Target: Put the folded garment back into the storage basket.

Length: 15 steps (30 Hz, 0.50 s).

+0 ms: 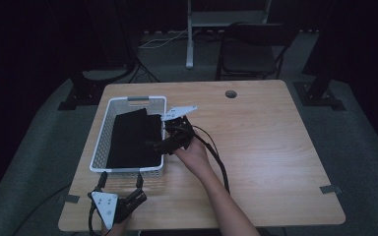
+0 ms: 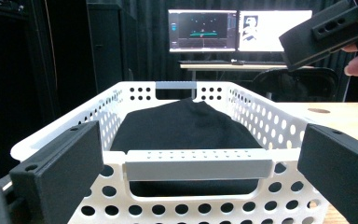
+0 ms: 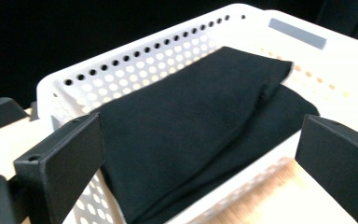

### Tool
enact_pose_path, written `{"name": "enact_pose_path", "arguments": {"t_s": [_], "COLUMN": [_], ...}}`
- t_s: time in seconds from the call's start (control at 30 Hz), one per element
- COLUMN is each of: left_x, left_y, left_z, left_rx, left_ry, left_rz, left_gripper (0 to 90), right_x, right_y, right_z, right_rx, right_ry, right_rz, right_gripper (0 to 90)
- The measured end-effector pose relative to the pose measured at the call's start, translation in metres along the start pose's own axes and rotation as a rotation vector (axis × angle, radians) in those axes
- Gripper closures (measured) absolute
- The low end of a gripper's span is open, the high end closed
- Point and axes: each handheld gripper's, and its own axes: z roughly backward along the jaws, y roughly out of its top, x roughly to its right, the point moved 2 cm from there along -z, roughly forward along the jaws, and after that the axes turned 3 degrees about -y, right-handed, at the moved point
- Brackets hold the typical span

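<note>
A white perforated basket stands on the left part of the wooden table, with a folded black cloth lying flat inside. My right gripper hovers over the basket's right rim, open, jaws pointing at the cloth and nothing between them. My left gripper is open at the near left edge, its jaws on either side of the basket's near end wall. The left gripper view looks over that wall at the cloth, with the right gripper at its top right.
A cable hole is near the table's far edge and a tape mark at the near right. The bare tabletop spreads right of the basket. A dark chair stands beyond the table; lit monitors glow behind.
</note>
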Motion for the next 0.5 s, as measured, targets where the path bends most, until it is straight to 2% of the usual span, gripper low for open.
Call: {"name": "enact_pose_path", "arguments": {"t_s": [0.2, 0.27, 0.33, 0.5], "left_x": [0.000, 0.000, 0.000, 0.000], "left_y": [0.000, 0.000, 0.000, 0.000], "left_z": [0.000, 0.000, 0.000, 0.000], "left_rx": [0.000, 0.001, 0.001, 0.000], "left_ry": [0.000, 0.000, -0.001, -0.001], "left_rz": [0.001, 0.001, 0.000, 0.001], "left_gripper": [1.3, 1.3, 1.3, 1.3], "right_x": [0.001, 0.001, 0.001, 0.003], "right_y": [-0.004, -0.005, -0.007, -0.011], "right_z": [0.006, 0.008, 0.010, 0.017], "right_rx": [-0.001, 0.001, 0.001, -0.002], "right_ry": [-0.023, -0.011, -0.030, -0.036], "right_rz": [0.002, 0.001, 0.009, -0.003], "right_gripper": [1.0, 1.0, 1.0, 1.0]}}
